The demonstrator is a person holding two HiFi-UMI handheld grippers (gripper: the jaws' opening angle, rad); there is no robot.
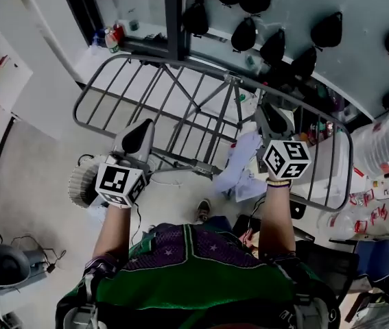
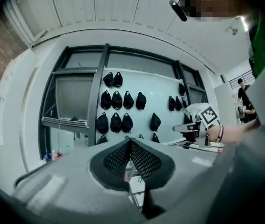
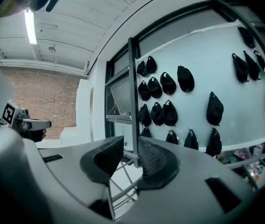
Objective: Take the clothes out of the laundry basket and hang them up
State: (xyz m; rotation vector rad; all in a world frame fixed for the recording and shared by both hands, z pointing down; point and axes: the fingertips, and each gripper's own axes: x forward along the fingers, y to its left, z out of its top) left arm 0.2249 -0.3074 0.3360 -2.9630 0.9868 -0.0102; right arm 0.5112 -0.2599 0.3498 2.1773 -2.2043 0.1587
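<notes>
A grey metal drying rack (image 1: pixel 146 108) stands unfolded in front of me. A pale garment (image 1: pixel 243 164) hangs at its near right side. My left gripper (image 1: pixel 139 134) is held level above the rack's near left rail, shut with nothing between its pads (image 2: pixel 130 141). My right gripper (image 1: pixel 274 120) hovers over the rack's right end, just right of the garment. Its jaws (image 3: pixel 131 146) stand apart with only the rack's bars showing through the gap. A white slatted basket (image 1: pixel 81 182) sits on the floor beneath my left hand, mostly hidden.
Several black caps (image 1: pixel 249 33) hang on the white wall behind the rack. Bottles (image 1: pixel 114 38) stand on a ledge at the back left. Clear plastic bags (image 1: pixel 386 142) pile up at the right. Cables and a dark device (image 1: pixel 2 262) lie on the floor at left.
</notes>
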